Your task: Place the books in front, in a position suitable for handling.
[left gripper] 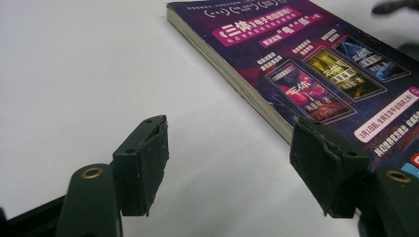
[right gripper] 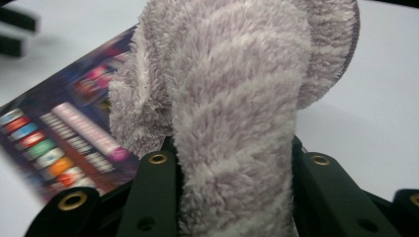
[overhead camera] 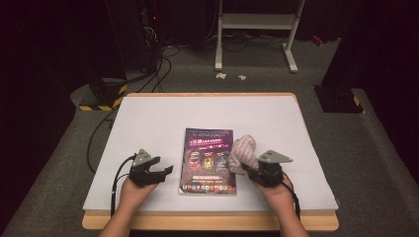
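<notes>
Right gripper (overhead camera: 248, 171) first: I have it at lower right of the high view, jaws clamped on a fluffy grey cloth (overhead camera: 243, 152), which bunches up above the pads and hangs over the right edge of the book (overhead camera: 208, 161). In the right gripper view the cloth (right gripper: 232, 113) stands thick between the jaws, with the book's cover (right gripper: 59, 133) blurred at left behind it.

Left gripper (overhead camera: 168, 170) sits at lower left of the high view, jaws apart and holding nothing, its tips just beside the book's left edge. From its own camera I see the white table (left gripper: 74, 74) between the jaws and the book's page edge (left gripper: 232, 74) running to the upper middle of the frame.

Book lies flat at the centre of the table (overhead camera: 148, 118), cover up.

I judge the step to be wiping the cover. To do it well I would lower the cloth so its loose end lies flat on the cover, keep the grip firm, stroke along the cover, and steady the book with the left gripper so it does not slide.
</notes>
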A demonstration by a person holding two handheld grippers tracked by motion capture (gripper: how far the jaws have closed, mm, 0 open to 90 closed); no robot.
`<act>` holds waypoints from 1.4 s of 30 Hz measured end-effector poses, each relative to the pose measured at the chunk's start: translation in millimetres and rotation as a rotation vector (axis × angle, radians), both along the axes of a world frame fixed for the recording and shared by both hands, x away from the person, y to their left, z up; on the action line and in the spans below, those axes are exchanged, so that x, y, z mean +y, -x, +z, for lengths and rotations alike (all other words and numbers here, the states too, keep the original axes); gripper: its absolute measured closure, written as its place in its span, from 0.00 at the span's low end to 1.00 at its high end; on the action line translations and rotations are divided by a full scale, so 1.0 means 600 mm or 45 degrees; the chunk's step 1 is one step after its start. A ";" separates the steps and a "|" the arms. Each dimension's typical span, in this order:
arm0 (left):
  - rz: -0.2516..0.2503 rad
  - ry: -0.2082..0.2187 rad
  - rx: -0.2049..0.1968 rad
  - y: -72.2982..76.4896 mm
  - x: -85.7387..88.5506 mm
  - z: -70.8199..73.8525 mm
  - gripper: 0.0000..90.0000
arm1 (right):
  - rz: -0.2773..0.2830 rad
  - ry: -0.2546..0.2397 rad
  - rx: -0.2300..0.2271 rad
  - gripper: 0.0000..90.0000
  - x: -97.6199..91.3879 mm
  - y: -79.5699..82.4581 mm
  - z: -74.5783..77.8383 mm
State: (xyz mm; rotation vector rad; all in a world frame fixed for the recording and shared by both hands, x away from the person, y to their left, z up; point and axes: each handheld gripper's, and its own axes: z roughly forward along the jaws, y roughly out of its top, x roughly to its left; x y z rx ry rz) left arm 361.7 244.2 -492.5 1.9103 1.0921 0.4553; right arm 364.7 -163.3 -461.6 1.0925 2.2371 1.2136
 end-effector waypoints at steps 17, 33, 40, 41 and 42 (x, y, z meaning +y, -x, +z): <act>0.029 0.000 0.014 -0.005 0.006 -0.006 0.34 | 0.348 0.131 0.121 0.71 0.162 0.026 -0.048; 0.075 0.002 0.036 -0.012 0.017 -0.010 0.34 | 0.439 0.155 0.125 0.70 0.275 0.029 -0.047; 0.059 0.002 0.036 -0.012 0.013 -0.012 0.34 | 0.369 0.176 0.128 0.70 0.221 0.029 -0.045; 0.058 0.003 0.035 -0.012 0.012 -0.012 0.34 | 0.345 0.170 0.135 0.70 0.204 0.028 -0.045; 0.058 0.003 0.036 -0.012 0.012 -0.012 0.34 | 0.329 0.170 0.134 0.70 0.193 0.027 -0.044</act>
